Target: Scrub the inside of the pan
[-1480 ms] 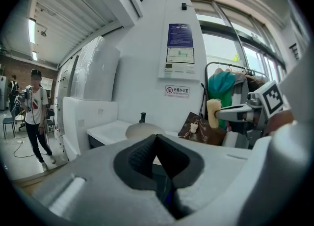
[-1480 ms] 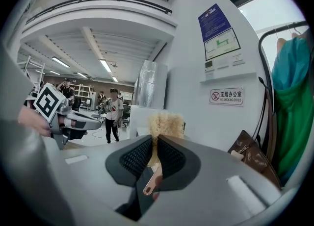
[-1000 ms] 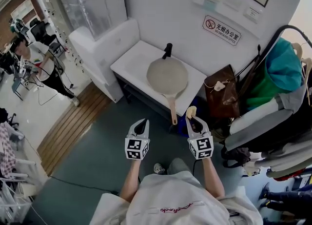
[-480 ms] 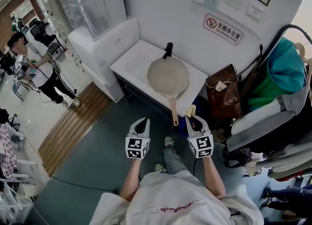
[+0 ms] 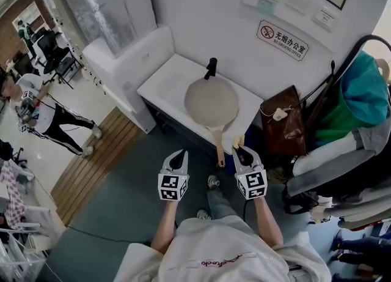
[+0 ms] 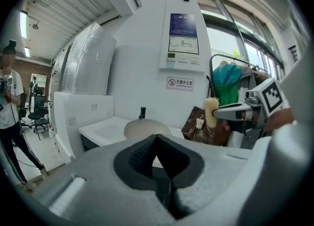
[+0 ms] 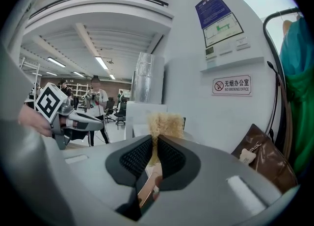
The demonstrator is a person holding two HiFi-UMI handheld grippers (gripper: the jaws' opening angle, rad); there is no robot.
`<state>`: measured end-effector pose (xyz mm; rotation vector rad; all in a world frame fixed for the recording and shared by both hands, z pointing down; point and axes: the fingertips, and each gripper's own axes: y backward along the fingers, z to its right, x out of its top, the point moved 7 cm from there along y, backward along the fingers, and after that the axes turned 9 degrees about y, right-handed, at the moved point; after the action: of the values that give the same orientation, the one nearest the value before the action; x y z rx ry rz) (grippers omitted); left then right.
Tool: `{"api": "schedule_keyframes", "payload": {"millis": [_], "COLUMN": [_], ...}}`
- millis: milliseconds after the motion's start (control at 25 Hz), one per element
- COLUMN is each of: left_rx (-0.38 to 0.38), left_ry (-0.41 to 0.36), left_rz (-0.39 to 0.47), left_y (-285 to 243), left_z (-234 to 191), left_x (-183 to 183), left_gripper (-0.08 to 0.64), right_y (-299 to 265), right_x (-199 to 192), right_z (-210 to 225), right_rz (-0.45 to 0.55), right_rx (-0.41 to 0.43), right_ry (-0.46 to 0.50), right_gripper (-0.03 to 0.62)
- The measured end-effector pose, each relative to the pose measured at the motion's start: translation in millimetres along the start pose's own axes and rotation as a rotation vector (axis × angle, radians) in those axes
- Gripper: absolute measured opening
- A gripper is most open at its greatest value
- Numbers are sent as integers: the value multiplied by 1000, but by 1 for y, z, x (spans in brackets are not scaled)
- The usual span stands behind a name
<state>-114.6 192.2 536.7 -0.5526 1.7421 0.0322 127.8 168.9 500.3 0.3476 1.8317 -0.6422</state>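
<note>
Jaws of right gripper (image 7: 154, 145) on brush (image 7: 163, 122)

The person wears a white short-sleeved T-shirt (image 5: 223, 253) with thin red script across the front, and grey trousers (image 5: 221, 204). The left gripper (image 5: 178, 155) and right gripper (image 5: 242, 151) look alike: light grey shells, black ribbed pads (image 7: 135, 159), and a cube (image 5: 173, 187) of black-and-white square markers.

Beige pan (image 5: 211, 101) flat; tan brush (image 5: 238, 142) upright
</note>
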Motion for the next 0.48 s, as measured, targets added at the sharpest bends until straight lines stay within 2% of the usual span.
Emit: {"api": "schedule_keyframes", "payload": {"millis": [480], "left_rx": [2], "left_ry": [-8], "left_rz": [-8], "left_y": [-82], "left_z": [-24], "left_x": [41], "left_gripper": [0], "right_y": [-76], "right_x": [13], "right_z": [58], "right_rz": [5], "right_rx": [5], "right_ry": [-14], "right_gripper": [41]}}
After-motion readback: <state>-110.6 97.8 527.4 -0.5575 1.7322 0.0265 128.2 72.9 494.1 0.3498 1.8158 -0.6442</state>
